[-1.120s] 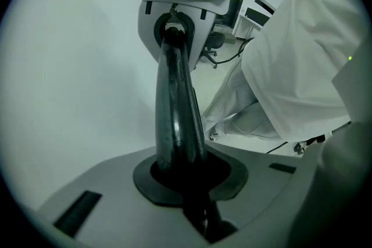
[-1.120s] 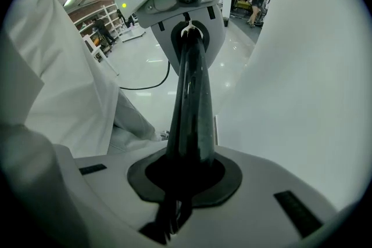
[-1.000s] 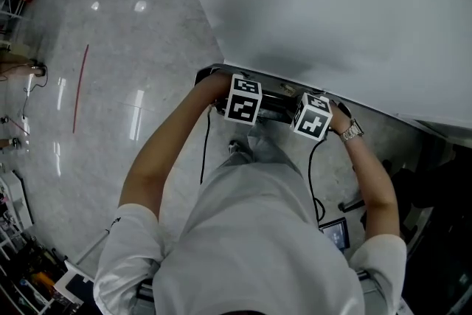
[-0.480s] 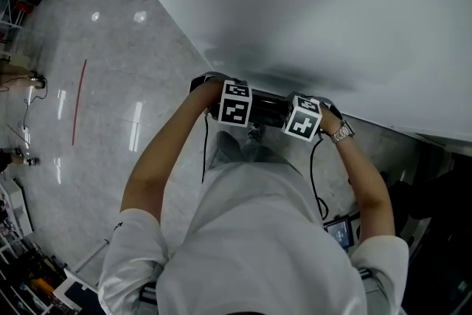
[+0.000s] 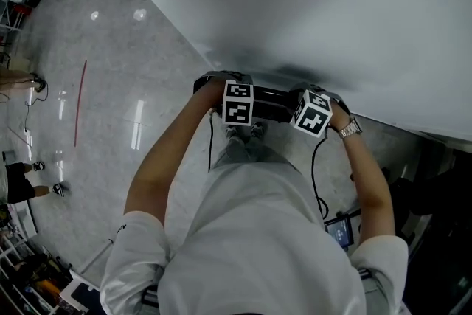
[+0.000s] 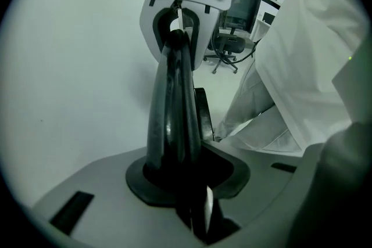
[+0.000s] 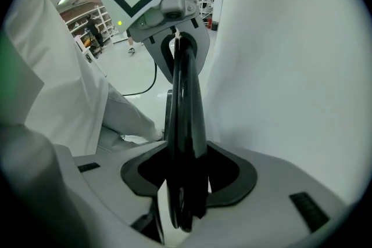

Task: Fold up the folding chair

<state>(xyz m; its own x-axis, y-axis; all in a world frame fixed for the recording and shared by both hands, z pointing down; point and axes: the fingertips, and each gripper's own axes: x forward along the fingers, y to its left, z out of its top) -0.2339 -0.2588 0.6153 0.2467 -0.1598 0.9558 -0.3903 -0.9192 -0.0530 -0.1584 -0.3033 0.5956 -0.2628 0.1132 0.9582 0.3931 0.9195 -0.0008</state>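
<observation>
The folding chair (image 5: pixel 273 105) stands close against the white wall (image 5: pixel 332 11). Its black top rail runs from the left tongs (image 6: pixel 195 200) straight across to the right tongs (image 7: pixel 180 200). Both tongs point steeply down with the rail lying between their jaws. Both have just been opening, so the rail is released, and a sliver of light shows beside it in each.
</observation>
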